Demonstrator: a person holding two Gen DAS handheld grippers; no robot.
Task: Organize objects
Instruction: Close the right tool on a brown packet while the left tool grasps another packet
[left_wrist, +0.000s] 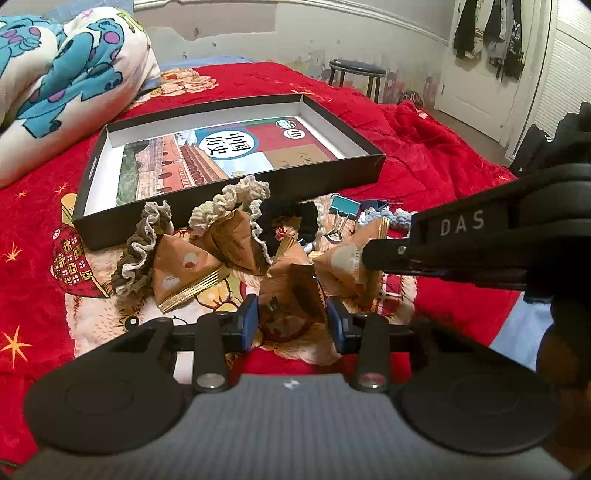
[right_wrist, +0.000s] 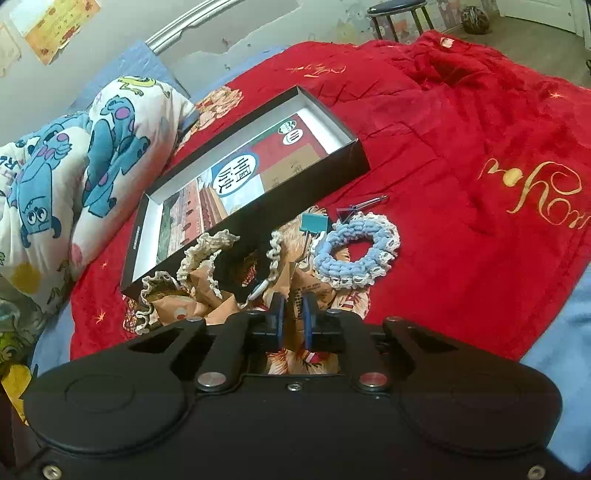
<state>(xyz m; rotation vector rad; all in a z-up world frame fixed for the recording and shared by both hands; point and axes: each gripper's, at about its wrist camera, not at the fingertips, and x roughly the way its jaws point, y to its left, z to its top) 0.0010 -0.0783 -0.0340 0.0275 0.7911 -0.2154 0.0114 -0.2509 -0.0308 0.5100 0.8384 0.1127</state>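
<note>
A heap of small items lies on a red blanket (left_wrist: 424, 155) in front of a shallow black box (left_wrist: 221, 206) with a printed book inside. My left gripper (left_wrist: 292, 317) is shut on a brown snack packet (left_wrist: 291, 295) at the near edge of the heap. My right gripper (right_wrist: 293, 308) comes in from the right, shut on the edge of another brown packet (right_wrist: 301, 291), also seen in the left wrist view (left_wrist: 345, 264). More packets (left_wrist: 184, 269) lie under a grey-brown scrunchie (left_wrist: 136, 254), a cream scrunchie (left_wrist: 229, 199) and a black scrunchie (left_wrist: 291, 218).
A light blue scrunchie (right_wrist: 354, 254), a teal binder clip (right_wrist: 314, 223) and a small blue clip (right_wrist: 351, 212) lie right of the heap. A monster-print duvet (left_wrist: 66, 74) is piled at the left. A stool (left_wrist: 356, 70) stands beyond the bed.
</note>
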